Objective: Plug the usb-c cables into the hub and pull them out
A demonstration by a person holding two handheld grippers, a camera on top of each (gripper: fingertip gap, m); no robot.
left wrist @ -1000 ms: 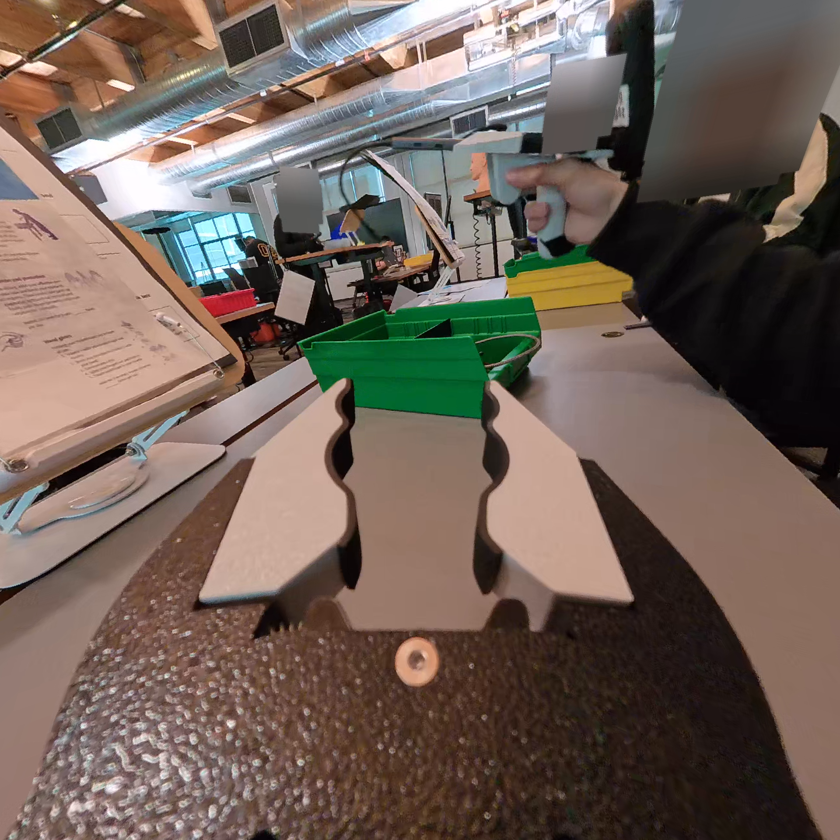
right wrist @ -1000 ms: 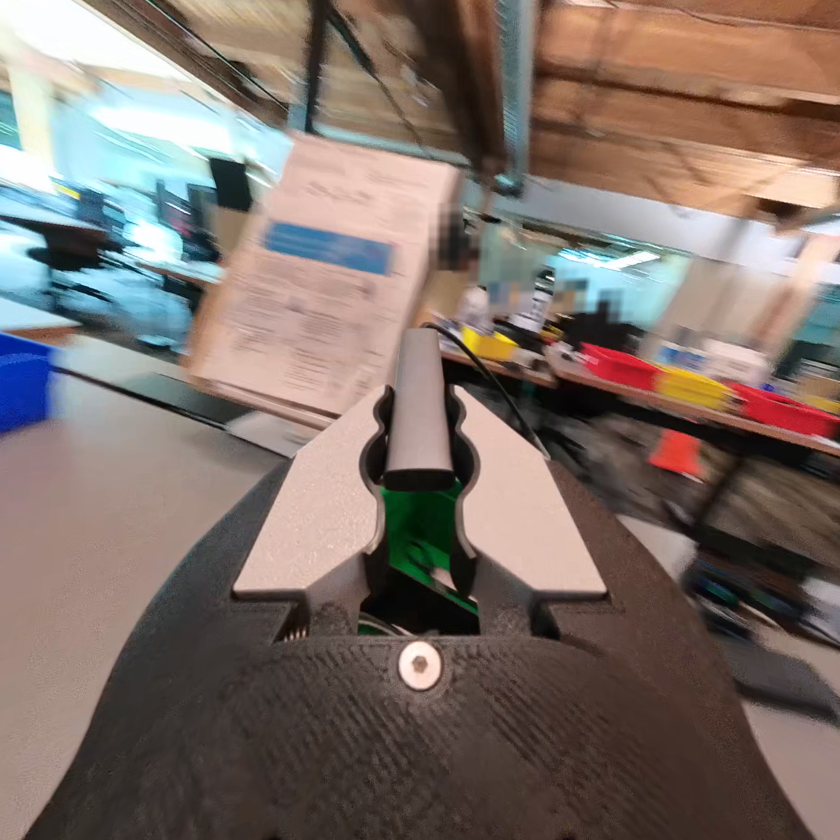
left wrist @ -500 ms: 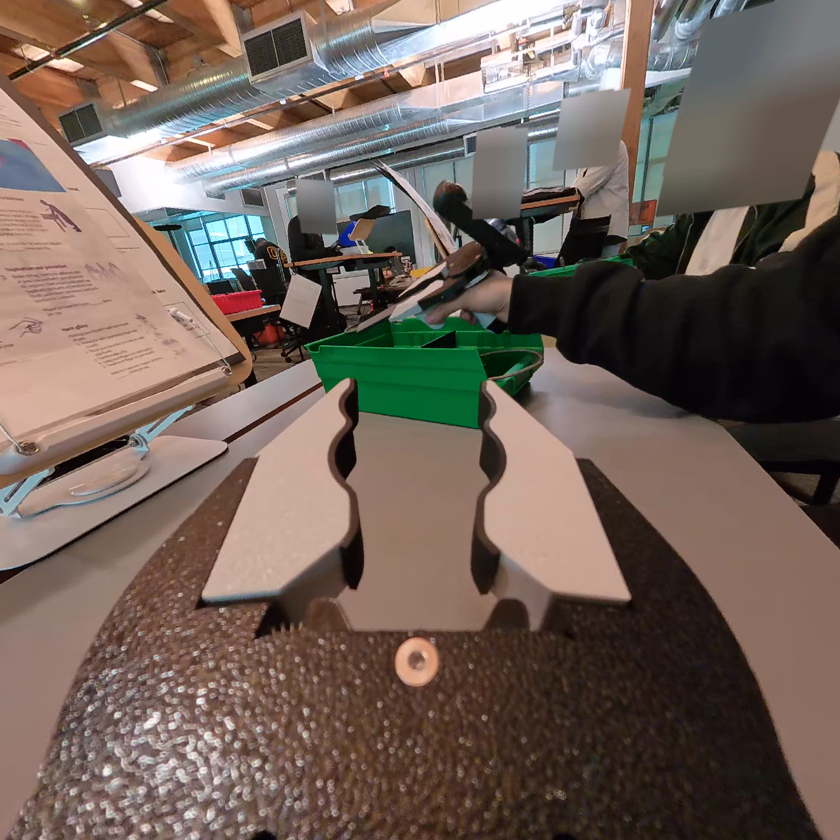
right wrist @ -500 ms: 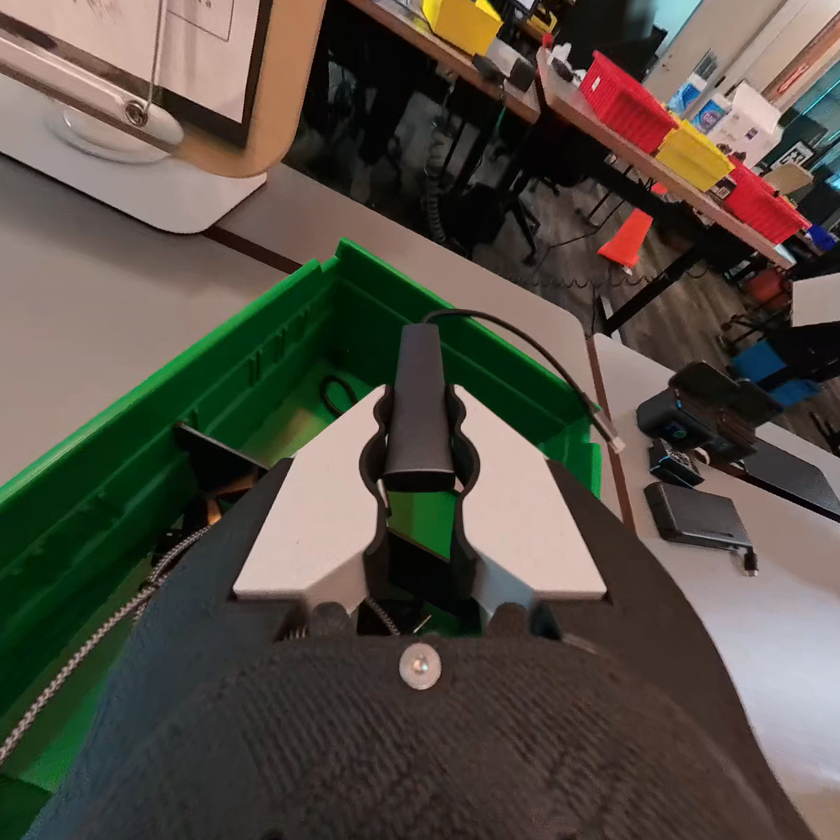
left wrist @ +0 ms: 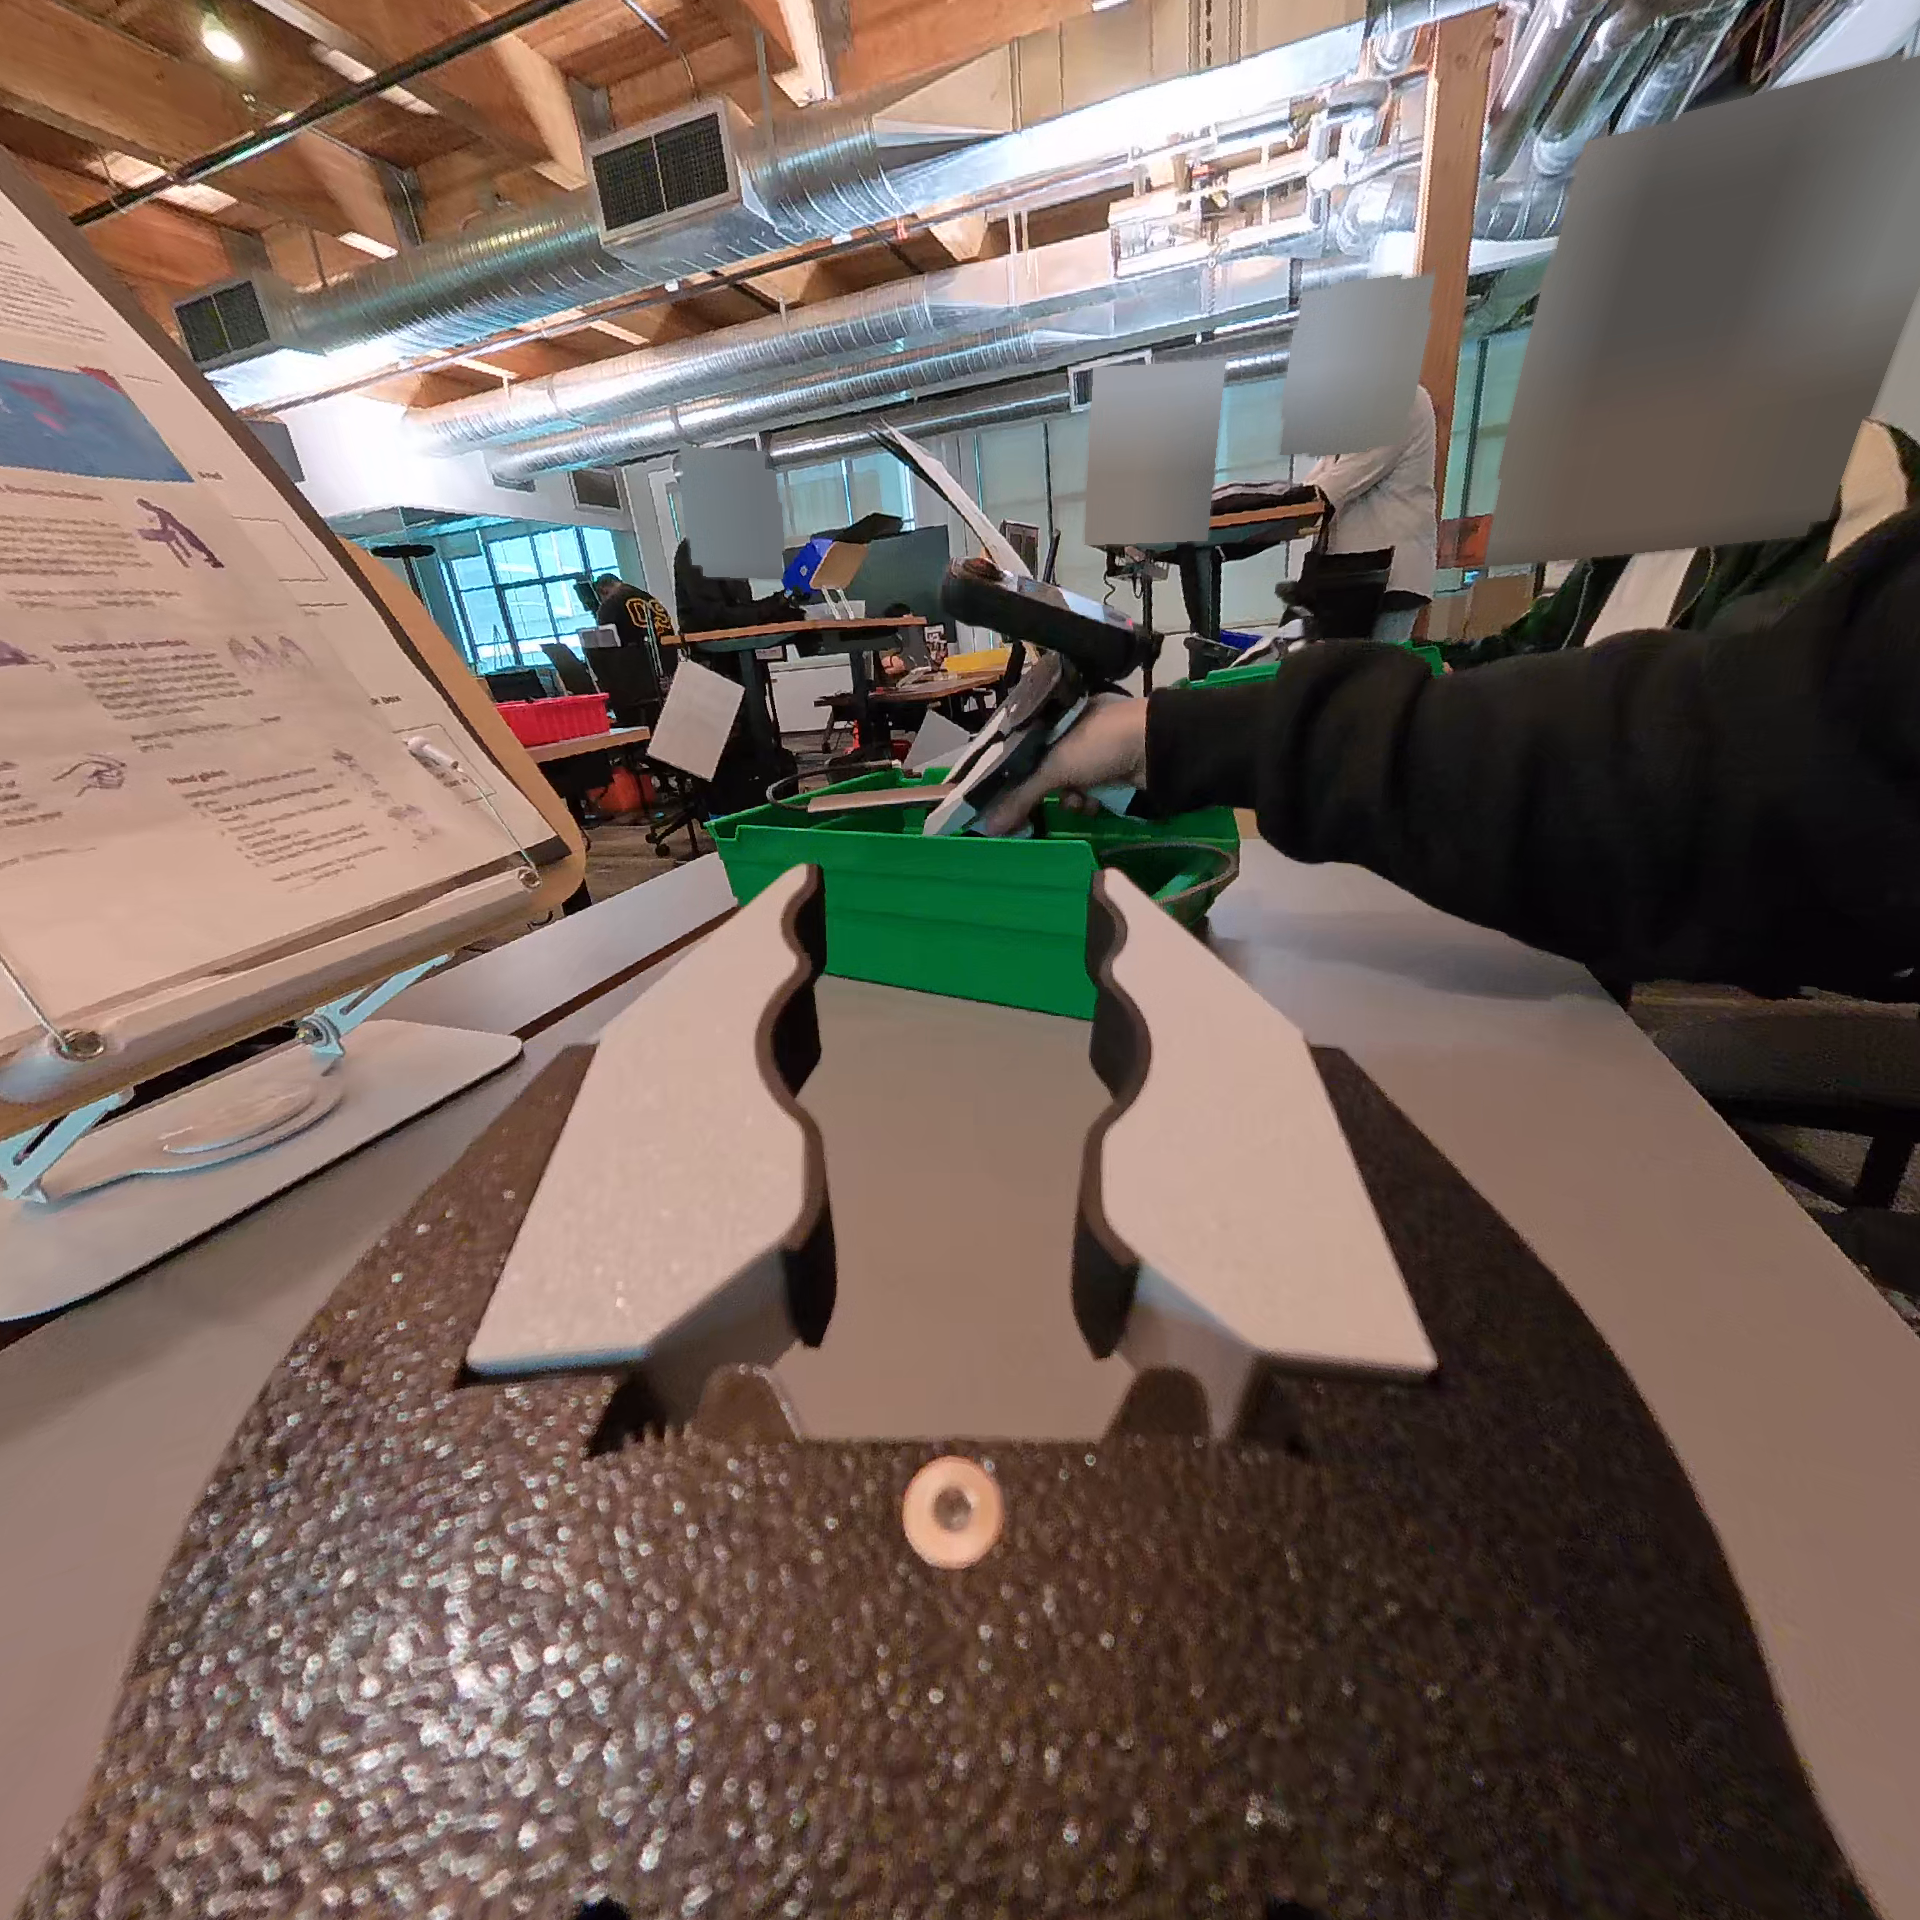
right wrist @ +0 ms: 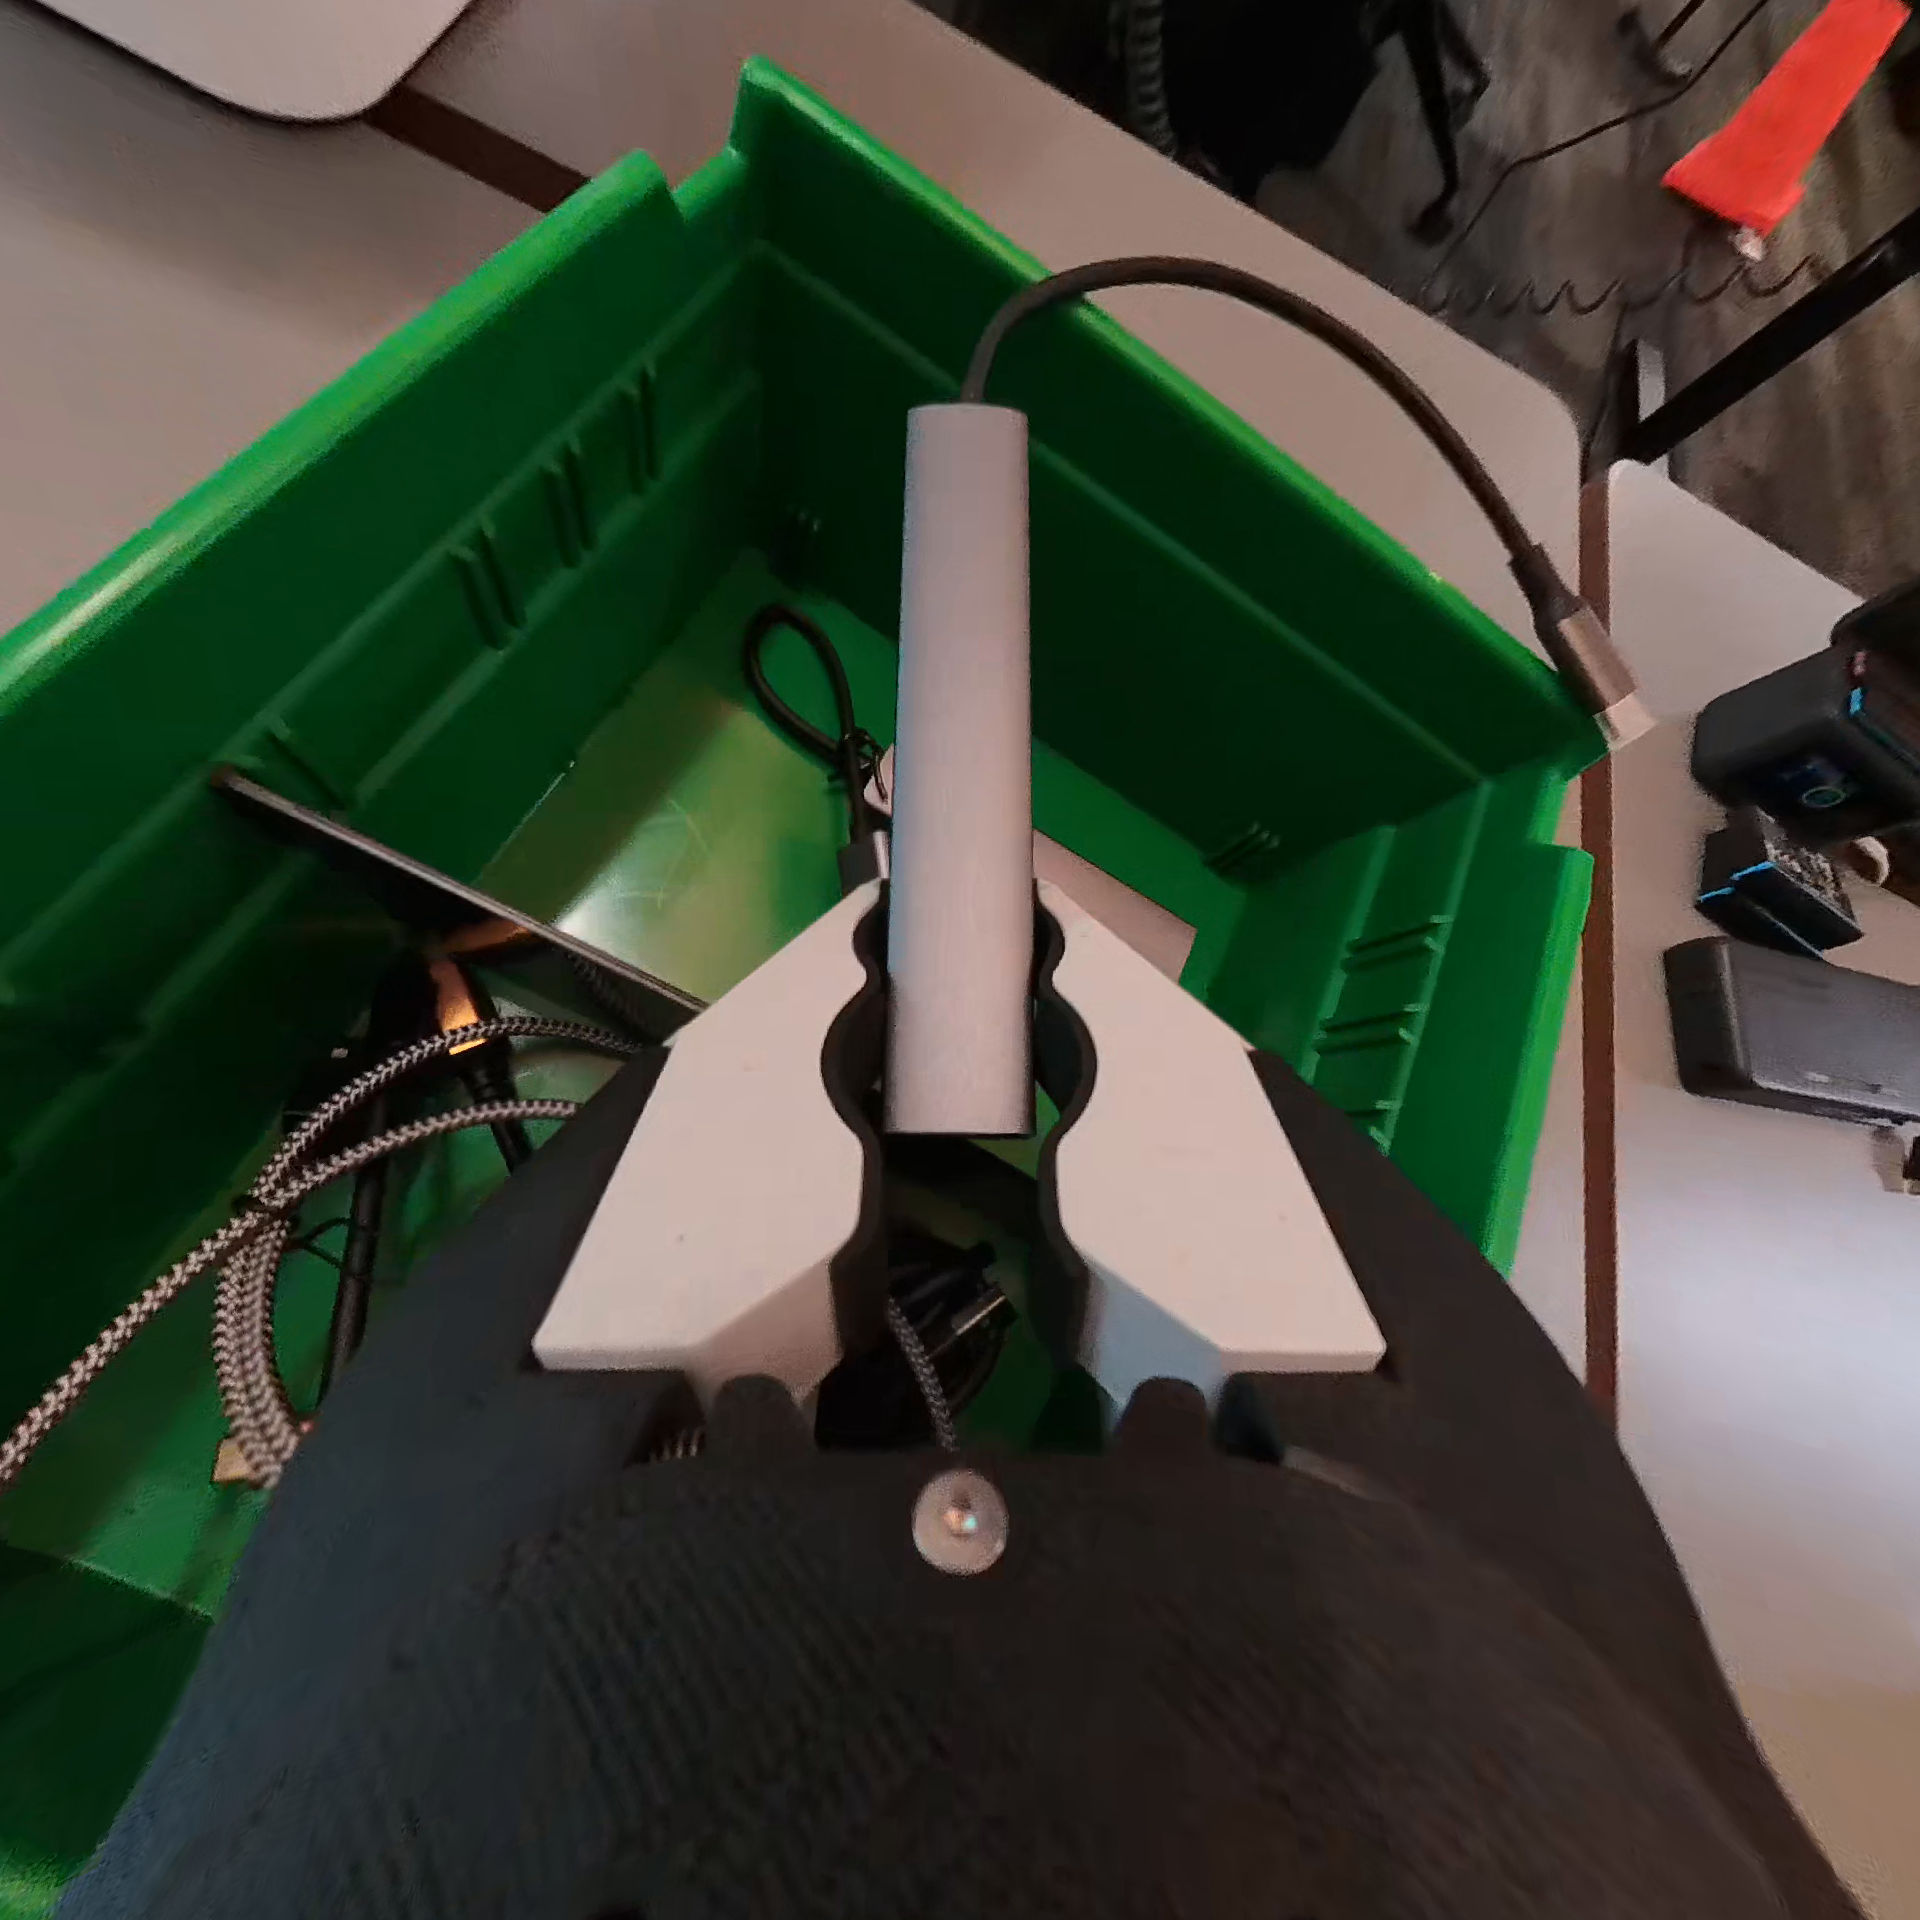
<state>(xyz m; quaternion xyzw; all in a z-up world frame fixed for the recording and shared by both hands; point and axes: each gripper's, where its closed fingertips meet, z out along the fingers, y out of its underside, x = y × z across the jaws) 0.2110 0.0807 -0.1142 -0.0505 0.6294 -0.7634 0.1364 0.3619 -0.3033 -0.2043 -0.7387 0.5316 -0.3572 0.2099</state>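
Fingers (right wrist: 1143,1122) pinch hub (right wrist: 961,748) above green bin's rim (right wrist: 1351,416)

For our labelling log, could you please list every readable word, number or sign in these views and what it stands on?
Page on the book stand: printed text, which I will not quote.
Black camera beside the green bin: marks too blurred.
Hub: no writing shows.
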